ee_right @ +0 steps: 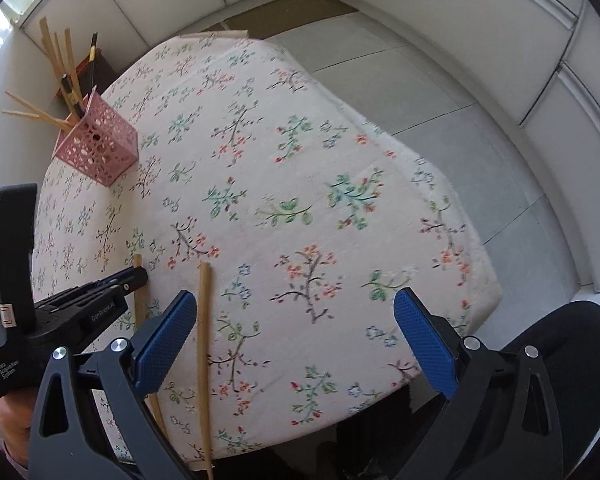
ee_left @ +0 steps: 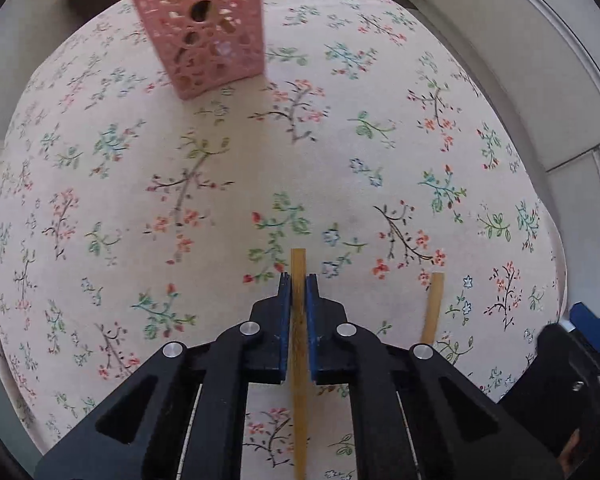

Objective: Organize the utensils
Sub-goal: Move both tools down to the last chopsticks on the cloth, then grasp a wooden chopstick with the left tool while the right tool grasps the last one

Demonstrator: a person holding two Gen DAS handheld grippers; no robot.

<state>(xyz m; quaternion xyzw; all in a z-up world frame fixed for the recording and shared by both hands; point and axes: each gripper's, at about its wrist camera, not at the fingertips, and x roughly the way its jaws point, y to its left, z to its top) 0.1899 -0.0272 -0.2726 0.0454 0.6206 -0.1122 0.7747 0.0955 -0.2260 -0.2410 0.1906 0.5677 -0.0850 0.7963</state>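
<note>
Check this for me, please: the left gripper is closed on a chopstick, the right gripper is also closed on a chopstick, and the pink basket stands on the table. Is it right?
Not fully. The right gripper is open; the right wrist view shows its jaws wide apart, with the second chopstick lying loose on the table. The left gripper is closed on a chopstick, and the pink basket stands there.

A pink perforated plastic basket (ee_right: 96,148) stands at the far left of the floral tablecloth (ee_right: 284,160), wooden chopsticks (ee_right: 56,64) upright in it. Two loose bamboo chopsticks lie side by side near the front edge: one (ee_left: 299,320) between the left gripper's (ee_left: 299,280) pads, the other (ee_right: 204,344) to its right.

A matt floral cloth (ee_right: 340,168) is spread over the table. The pale bamboo chopsticks (ee_right: 205,340) look smooth, and the pink perforated plastic basket (ee_right: 100,152) faintly glossy. Textured blue rubber pads (ee_right: 164,344) are set on matt black plastic fingers.
</note>
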